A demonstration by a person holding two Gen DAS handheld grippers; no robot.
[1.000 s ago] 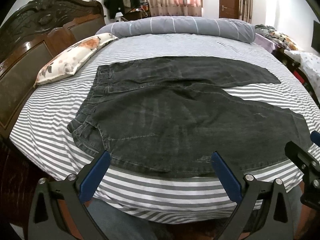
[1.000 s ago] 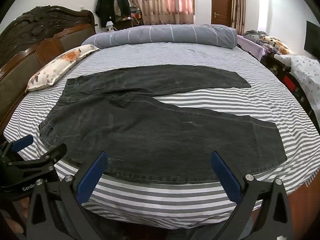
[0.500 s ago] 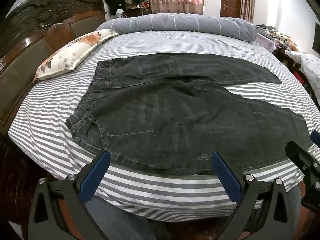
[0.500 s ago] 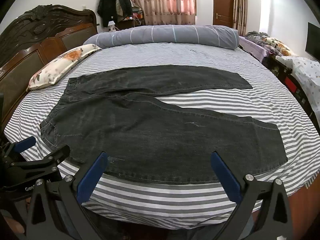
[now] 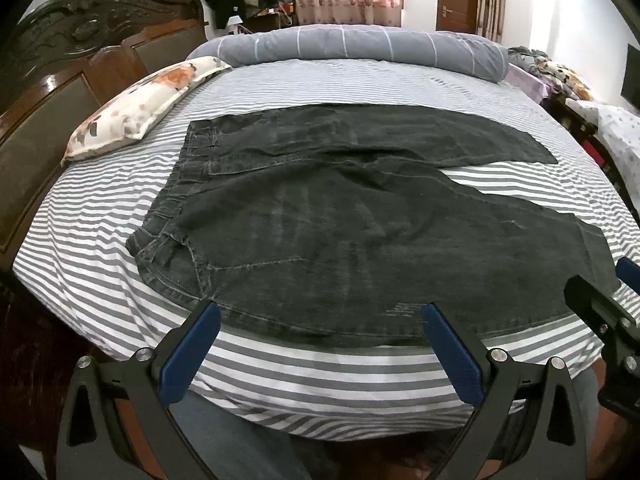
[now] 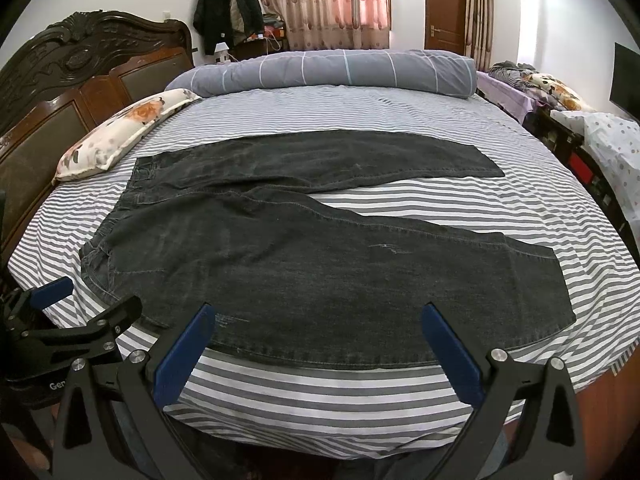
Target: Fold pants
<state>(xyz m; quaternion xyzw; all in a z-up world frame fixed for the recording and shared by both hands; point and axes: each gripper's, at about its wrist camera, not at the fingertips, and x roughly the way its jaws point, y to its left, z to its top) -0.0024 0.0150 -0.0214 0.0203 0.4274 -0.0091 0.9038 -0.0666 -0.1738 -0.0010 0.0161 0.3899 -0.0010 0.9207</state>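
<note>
Pants (image 5: 360,240), one dark grey denim pair, lay spread flat on the bed (image 5: 320,376), just ahead of two hand-held grippers. The left hand-held gripper (image 5: 320,320) hung above the near edge of the bed with its two blue-padded fingers (image 5: 188,352) spread wide, holding nothing, near the pants' lower hem side by the waistband. The right hand-held gripper (image 6: 318,320) hovered beside it, likewise spread wide and empty, over the near leg. Each showed at the edge of the other's view. The two legs fanned apart toward the right, with the waistband at the left. Beyond, the striped sheet carried one floral pillow (image 6: 124,132) by the carved wooden headboard (image 6: 80,72) and one long grey bolster (image 6: 328,70) along the far side. Two dark jackets (image 6: 228,8) hung near the curtains (image 6: 320,0).
</note>
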